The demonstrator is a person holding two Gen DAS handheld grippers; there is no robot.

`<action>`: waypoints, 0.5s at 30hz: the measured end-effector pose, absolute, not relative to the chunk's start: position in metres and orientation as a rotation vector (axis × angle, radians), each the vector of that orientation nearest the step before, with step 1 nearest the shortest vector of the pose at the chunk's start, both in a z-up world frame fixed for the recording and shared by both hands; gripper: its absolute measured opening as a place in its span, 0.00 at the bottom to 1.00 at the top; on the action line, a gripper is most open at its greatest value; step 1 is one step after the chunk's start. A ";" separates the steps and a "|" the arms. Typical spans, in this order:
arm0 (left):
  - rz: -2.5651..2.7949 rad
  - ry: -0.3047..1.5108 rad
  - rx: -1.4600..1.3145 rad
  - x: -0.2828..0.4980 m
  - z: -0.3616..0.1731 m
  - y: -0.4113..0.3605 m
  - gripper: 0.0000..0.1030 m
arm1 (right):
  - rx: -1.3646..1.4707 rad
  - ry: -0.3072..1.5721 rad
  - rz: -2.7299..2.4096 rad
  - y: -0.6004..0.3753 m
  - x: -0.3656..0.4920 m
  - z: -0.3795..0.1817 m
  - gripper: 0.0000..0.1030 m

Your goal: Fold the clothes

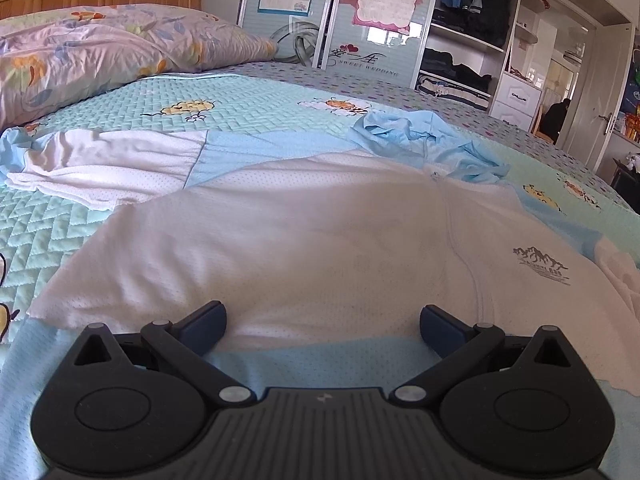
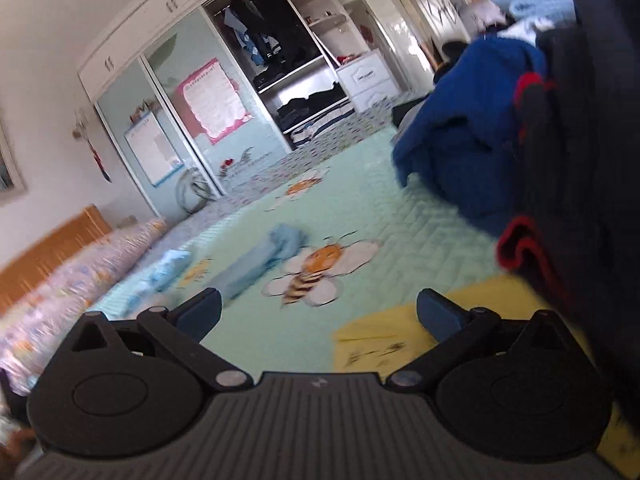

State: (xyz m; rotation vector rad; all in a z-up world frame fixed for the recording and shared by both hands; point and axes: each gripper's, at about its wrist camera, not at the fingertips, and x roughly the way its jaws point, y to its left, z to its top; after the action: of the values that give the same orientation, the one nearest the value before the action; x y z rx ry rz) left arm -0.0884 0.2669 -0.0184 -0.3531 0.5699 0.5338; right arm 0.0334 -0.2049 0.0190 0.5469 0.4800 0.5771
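Two blue-padded fingers [image 1: 204, 322] flank a perforated white mesh jacket [image 1: 300, 240].

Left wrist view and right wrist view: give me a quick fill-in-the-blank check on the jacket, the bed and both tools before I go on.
1. The white and light-blue jacket lies spread on the ____.
2. The left tool is ____, holding nothing.
3. The quilt under the right tool shows a cartoon ____.
4. The logo on the jacket shows ____.

Missing words: bed; open; bee; mountains
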 end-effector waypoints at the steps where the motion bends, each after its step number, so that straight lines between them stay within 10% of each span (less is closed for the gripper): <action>1: 0.534 0.571 -0.352 -0.088 -0.018 0.267 0.99 | 0.605 0.483 0.625 -0.199 0.027 0.022 1.00; 15: 0.538 0.582 -0.338 -0.088 -0.016 0.266 1.00 | 0.707 0.235 0.544 -0.211 0.045 0.005 1.00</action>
State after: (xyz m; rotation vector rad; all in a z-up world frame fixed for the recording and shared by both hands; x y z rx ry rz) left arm -0.0880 0.2662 -0.0160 -0.3382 0.5819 0.5384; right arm 0.0449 -0.2112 0.0054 0.7071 0.2348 0.5436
